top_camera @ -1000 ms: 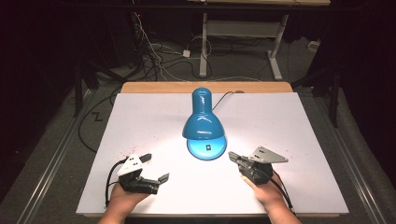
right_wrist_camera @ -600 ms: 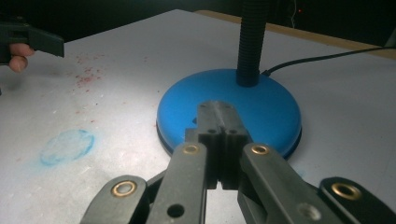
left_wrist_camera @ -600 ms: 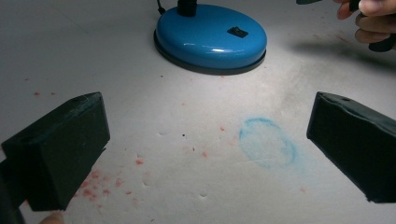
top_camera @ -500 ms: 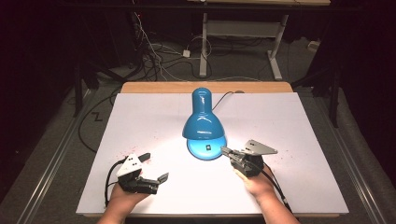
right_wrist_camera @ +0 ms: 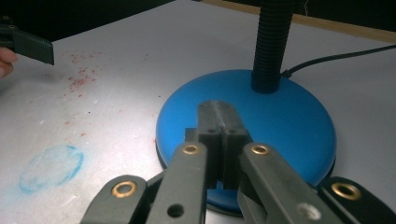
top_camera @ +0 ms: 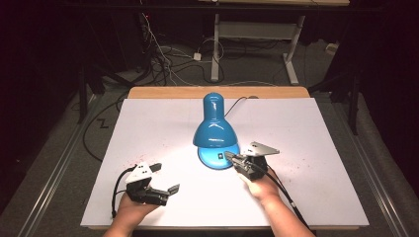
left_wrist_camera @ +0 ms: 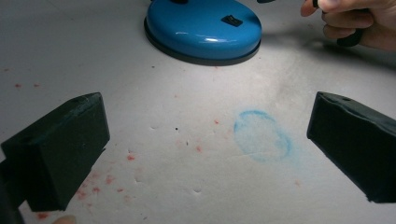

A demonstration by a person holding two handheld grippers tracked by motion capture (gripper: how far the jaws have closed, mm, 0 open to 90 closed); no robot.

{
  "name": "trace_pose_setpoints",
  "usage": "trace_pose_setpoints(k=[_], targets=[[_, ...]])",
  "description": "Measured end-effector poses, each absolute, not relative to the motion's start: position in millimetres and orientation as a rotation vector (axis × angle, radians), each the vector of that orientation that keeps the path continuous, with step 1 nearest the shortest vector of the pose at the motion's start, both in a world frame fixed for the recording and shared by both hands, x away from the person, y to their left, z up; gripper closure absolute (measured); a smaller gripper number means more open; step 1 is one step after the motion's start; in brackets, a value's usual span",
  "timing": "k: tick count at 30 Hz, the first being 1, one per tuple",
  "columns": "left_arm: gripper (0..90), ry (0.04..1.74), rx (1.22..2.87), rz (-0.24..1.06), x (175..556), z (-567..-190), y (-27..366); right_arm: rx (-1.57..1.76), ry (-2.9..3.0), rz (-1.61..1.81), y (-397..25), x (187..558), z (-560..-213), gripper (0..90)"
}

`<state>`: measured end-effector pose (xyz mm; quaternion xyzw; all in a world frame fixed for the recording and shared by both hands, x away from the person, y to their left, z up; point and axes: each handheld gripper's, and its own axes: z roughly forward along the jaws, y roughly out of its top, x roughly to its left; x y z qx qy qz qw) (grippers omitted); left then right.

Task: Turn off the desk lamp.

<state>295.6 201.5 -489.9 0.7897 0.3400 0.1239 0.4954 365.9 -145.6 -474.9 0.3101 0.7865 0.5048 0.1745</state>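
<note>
1. Glossy blue desk lamp with round base and black ribbed gooseneck (top_camera: pixel 213 133) stands mid-table on the white sheet-covered table (top_camera: pixel 316 148), near the person's side. It is lit, its shade throwing a bright pool on the sheet below.
2. Small black rocker switch (left_wrist_camera: pixel 231 20) sits on top of the round base, on the side facing the person, so it can be reached from the near edge.
3. Right gripper (right_wrist_camera: pixel 218 122): jaws pressed together with nothing between them, tips over the near top of the base. Closed jaws make one blunt point; judged as meant to press the switch, not to grasp.
4. The switch itself is hidden behind the jaws in the right gripper view, so contact cannot be confirmed.
5. Left gripper (top_camera: pixel 160 190): jaws wide apart, empty, low over the sheet and well apart from the lamp; looks parked so the right has room.
6. Faint blue ring stain (left_wrist_camera: pixel 262 135) and red specks (left_wrist_camera: pixel 112 172) mark the sheet between the left jaws; just old marks.
7. Black power cord (right_wrist_camera: pixel 336 58) runs off the back of the base, away from both hands.
</note>
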Motion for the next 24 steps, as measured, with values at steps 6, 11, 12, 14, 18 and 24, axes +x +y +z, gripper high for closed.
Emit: trace_pose_setpoints(k=[6,11,12,14,18,24], targets=[[0.0,0.816,1.907,0.334,294,-490,203,0.887,2.248,1.429,-140,373,-479,90.0],[0.0,0.817,1.896,0.345,293,-491,204,0.904,2.265,1.422,-134,380,-481,90.0],[0.0,0.818,1.897,0.348,293,-491,204,0.906,2.269,1.421,-133,381,-481,90.0],[0.0,0.814,1.903,0.35,293,-491,203,0.91,2.27,1.418,-132,382,-481,90.0],[0.0,0.81,1.902,0.35,293,-491,203,0.926,2.279,1.406,-130,387,-484,90.0],[0.0,0.811,1.9,0.355,293,-491,204,0.938,2.278,1.401,-129,389,-487,90.0]])
